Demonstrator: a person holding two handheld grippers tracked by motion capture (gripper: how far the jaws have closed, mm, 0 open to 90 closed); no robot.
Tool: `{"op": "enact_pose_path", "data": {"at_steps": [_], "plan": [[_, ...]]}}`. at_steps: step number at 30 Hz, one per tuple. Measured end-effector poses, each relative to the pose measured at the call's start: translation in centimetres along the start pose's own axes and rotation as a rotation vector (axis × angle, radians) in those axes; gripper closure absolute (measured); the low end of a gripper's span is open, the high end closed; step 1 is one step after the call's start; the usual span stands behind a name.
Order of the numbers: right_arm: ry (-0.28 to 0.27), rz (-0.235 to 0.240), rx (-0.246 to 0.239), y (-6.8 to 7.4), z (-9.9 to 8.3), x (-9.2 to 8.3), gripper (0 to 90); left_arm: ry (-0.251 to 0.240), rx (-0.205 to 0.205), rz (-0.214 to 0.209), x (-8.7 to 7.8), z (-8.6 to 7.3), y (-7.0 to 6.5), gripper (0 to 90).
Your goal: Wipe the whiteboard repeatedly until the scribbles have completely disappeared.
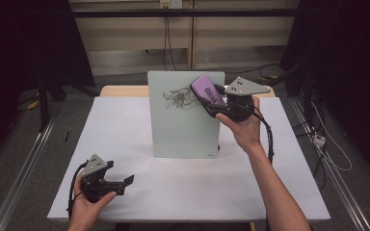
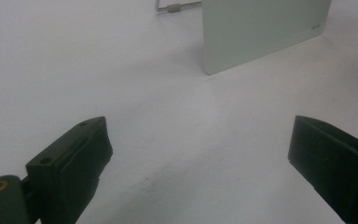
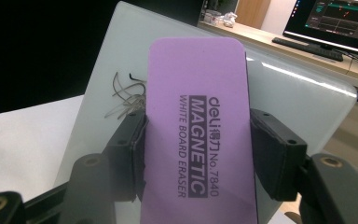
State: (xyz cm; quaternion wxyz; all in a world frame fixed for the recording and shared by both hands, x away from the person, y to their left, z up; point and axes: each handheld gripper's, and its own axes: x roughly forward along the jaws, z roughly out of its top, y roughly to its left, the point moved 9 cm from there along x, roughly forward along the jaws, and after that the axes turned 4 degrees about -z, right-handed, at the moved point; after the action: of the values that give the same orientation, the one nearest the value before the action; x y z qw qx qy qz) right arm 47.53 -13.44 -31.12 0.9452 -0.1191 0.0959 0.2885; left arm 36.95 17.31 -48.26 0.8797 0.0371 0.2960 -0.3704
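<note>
Room: you face a dim space with dark curtains to both sides, a pale back wall hung with cables, and a grey floor around the table.
Table (image 1: 125, 139): white top, with a wooden edge behind the board.
Board (image 1: 183, 130): a pale glass whiteboard stands upright near the table's far middle; it is your landmark. In the left gripper view its lower corner (image 2: 261, 32) rests on the white top, with a wire stand beside it.
Scribble (image 1: 177, 97): dark tangled pen lines on the board's upper face, left of the eraser; in the right gripper view they lie just left of the eraser (image 3: 123, 98).
Eraser (image 1: 207, 90): purple magnetic whiteboard eraser at the board's upper right corner, tilted, its printed back toward you (image 3: 198, 135). Whether its far face touches the board, you cannot tell.
Right gripper (image 1: 218, 103): your right hand holds it up at the board's upper right, jaws clamped on the eraser's long sides, one pad (image 3: 272, 154) pressing each edge.
Left gripper (image 1: 125, 182): your left hand holds it low over the table, well in front of the board and to its left, jaws spread wide with nothing between them (image 2: 200, 158).
</note>
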Motion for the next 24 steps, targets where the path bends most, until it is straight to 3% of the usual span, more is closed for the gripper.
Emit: {"op": "enact_pose_path", "data": {"at_steps": [10, 24], "plan": [[0.018, -0.014, -0.034, 0.1, -0.5, 0.3, 42.0, 0.003, -0.002, 0.0, 0.0, 0.0, 0.0, 5.5], [0.033, 0.007, -0.055, 1.8, -1.1, 1.5, 42.1, 0.005, 0.009, 0.004, 0.1, 0.0, 0.0, 5.5]]}}
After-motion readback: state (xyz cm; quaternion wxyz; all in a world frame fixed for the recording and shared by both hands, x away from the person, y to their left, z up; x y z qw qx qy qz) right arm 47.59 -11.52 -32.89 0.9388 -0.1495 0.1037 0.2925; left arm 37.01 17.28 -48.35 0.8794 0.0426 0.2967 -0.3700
